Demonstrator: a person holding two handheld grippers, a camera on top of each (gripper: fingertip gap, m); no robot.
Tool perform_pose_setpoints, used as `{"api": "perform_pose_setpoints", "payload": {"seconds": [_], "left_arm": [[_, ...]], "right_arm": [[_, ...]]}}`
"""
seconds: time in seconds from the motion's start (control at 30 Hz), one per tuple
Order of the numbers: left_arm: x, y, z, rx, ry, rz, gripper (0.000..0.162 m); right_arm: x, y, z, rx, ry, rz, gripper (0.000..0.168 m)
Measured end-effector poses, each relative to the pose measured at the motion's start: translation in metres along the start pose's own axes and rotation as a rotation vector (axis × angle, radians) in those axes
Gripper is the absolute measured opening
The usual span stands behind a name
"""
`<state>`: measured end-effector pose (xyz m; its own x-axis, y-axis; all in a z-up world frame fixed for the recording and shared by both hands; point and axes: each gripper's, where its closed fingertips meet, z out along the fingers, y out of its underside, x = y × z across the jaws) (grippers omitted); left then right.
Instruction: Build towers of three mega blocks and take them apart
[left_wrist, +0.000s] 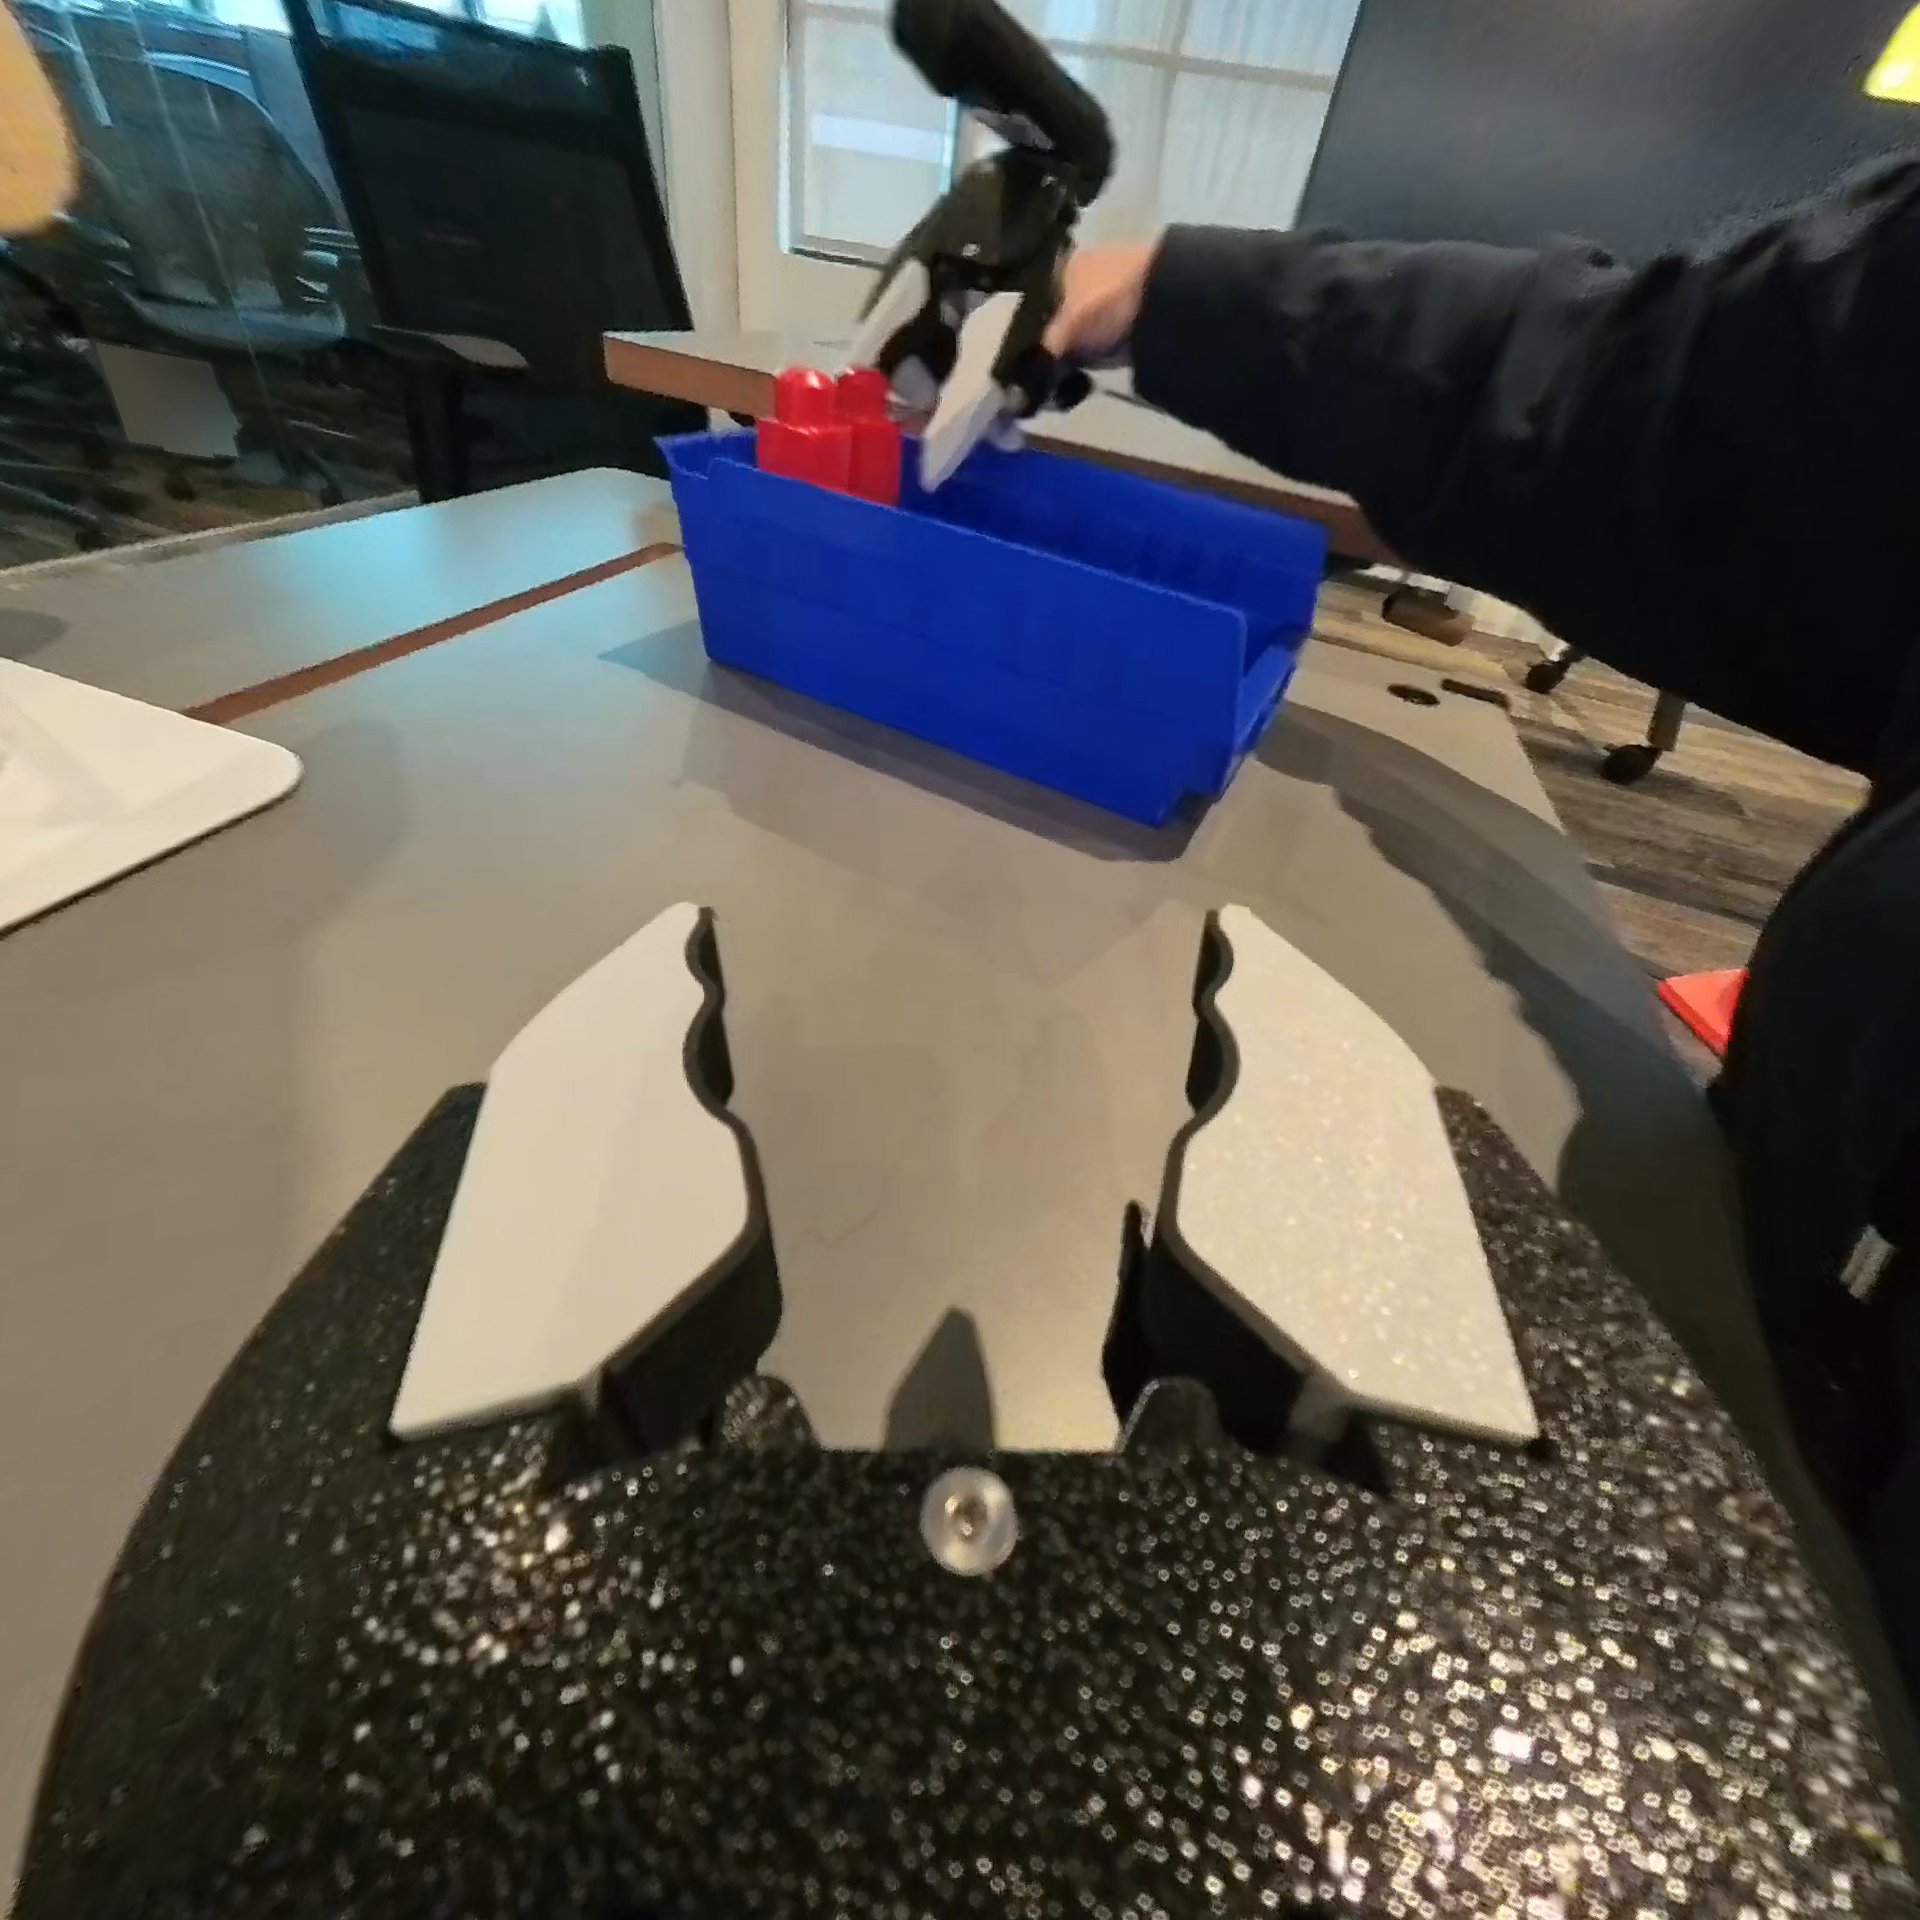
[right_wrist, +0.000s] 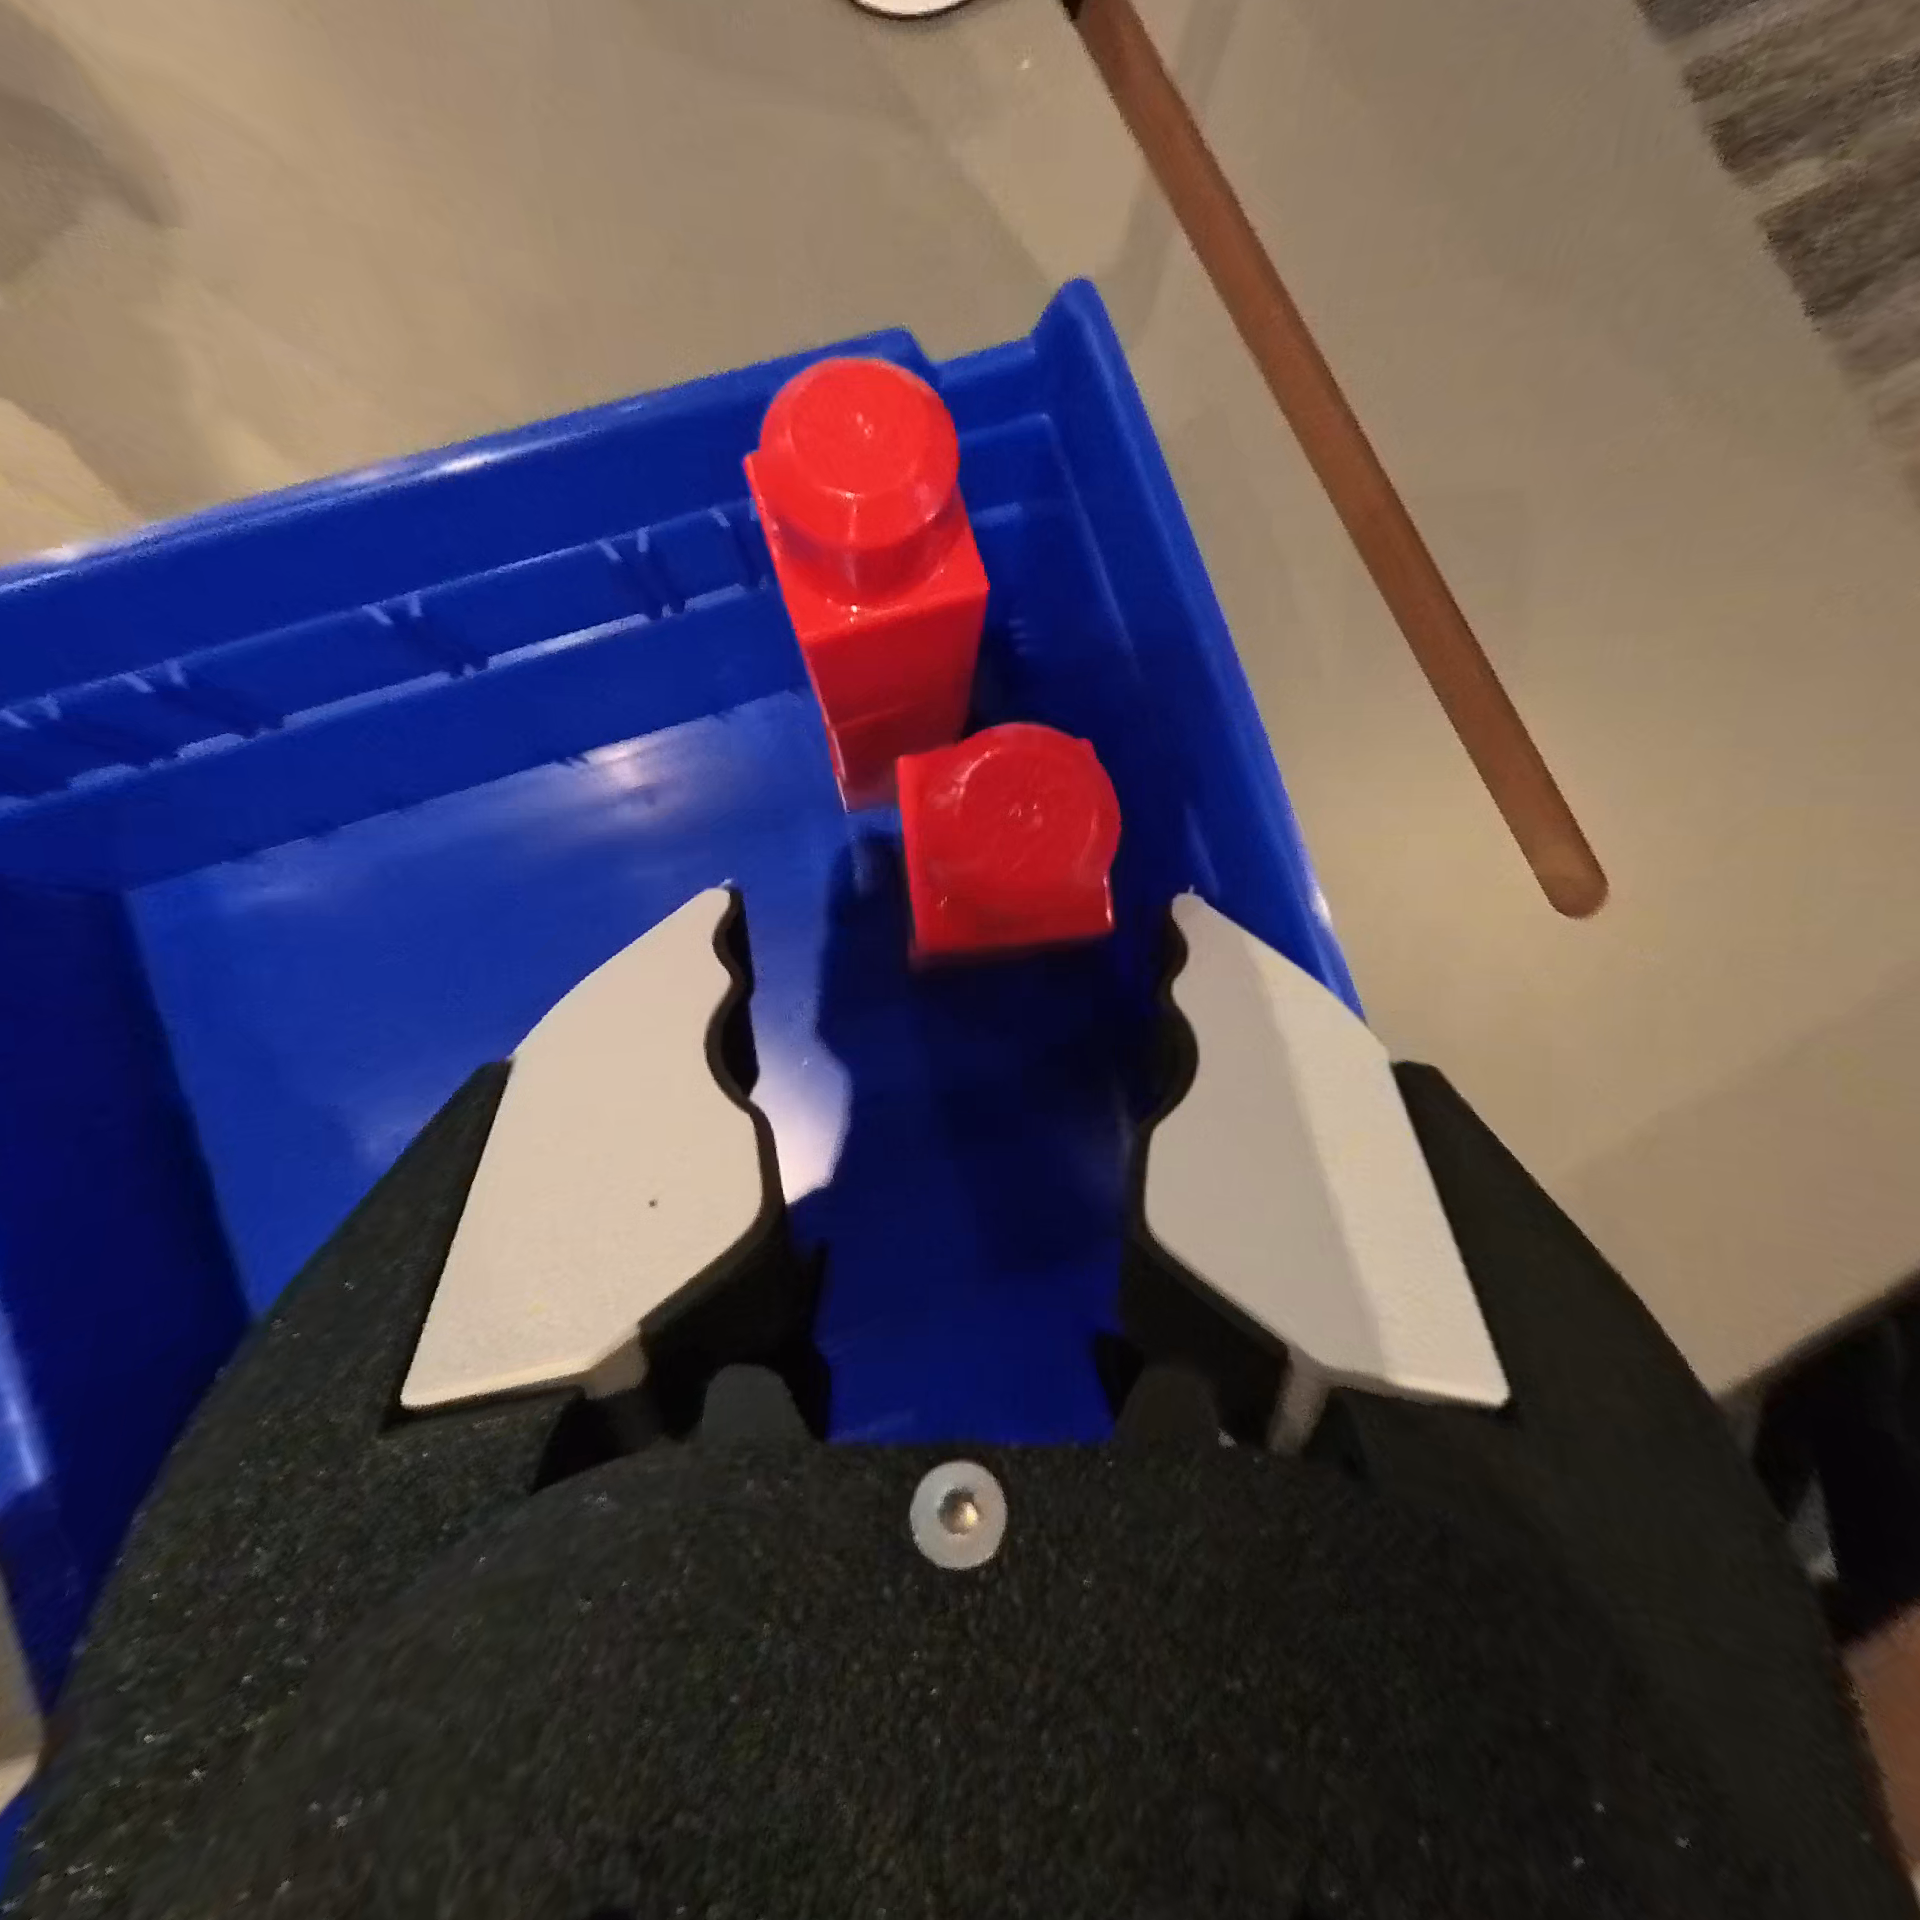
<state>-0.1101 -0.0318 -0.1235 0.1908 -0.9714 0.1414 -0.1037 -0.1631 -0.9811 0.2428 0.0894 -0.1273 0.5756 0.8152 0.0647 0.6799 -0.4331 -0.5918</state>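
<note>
Grey tabletop (left_wrist: 436, 935) fills the left wrist view, where the left gripper (left_wrist: 961, 1023) hovers with fingers apart and empty, well short of the blue bin (left_wrist: 987, 634). Farther off, the right gripper (left_wrist: 940, 416) dips into the bin beside red blocks (left_wrist: 826, 436).

Looking down from the right wrist view, the right gripper (right_wrist: 956, 987) is spread wide, holding nothing, just above a single red block (right_wrist: 1003, 842). Behind it stands a taller red stack (right_wrist: 883, 582). No three-block tower shows; the build looks unfinished.
</note>
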Motion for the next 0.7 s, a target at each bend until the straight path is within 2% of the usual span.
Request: {"api": "perform_pose_setpoints", "payload": {"seconds": [0.03, 0.13, 0.23, 0.4, 0.47, 0.53, 0.6, 0.7], "left_arm": [[-0.003, -0.003, -0.001, 0.008, -0.026, -0.001, 0.085], [-0.021, -0.021, -0.008, 0.05, -0.154, 0.017, 0.06], [-0.035, -0.033, -0.018, 0.054, -0.274, 0.077, 0.055], [-0.071, -0.046, -0.047, 0.019, -0.595, 0.135, 0.029], [-0.085, -0.045, -0.061, -0.027, -0.734, 0.178, 0.018], [-0.096, -0.04, -0.072, -0.095, -0.826, 0.187, 0.015], [-0.102, -0.033, -0.075, -0.128, -0.841, 0.153, 0.015], [-0.105, -0.025, -0.077, -0.112, -0.825, 0.107, 0.015]], "right_arm": [[0.0, -0.001, -0.009, 0.015, 0.023, 0.004, 0.075], [-0.004, -0.007, -0.04, 0.101, 0.103, 0.042, 0.081], [-0.02, -0.02, -0.073, 0.207, 0.192, 0.085, 0.084], [-0.074, -0.059, -0.112, 0.383, 0.366, 0.11, 0.083], [-0.103, -0.076, -0.116, 0.427, 0.4, 0.126, 0.079], [-0.137, -0.098, -0.111, 0.484, 0.385, 0.145, 0.073], [-0.173, -0.122, -0.098, 0.539, 0.332, 0.159, 0.069], [-0.241, -0.171, -0.069, 0.67, 0.129, 0.1, 0.069]]}}
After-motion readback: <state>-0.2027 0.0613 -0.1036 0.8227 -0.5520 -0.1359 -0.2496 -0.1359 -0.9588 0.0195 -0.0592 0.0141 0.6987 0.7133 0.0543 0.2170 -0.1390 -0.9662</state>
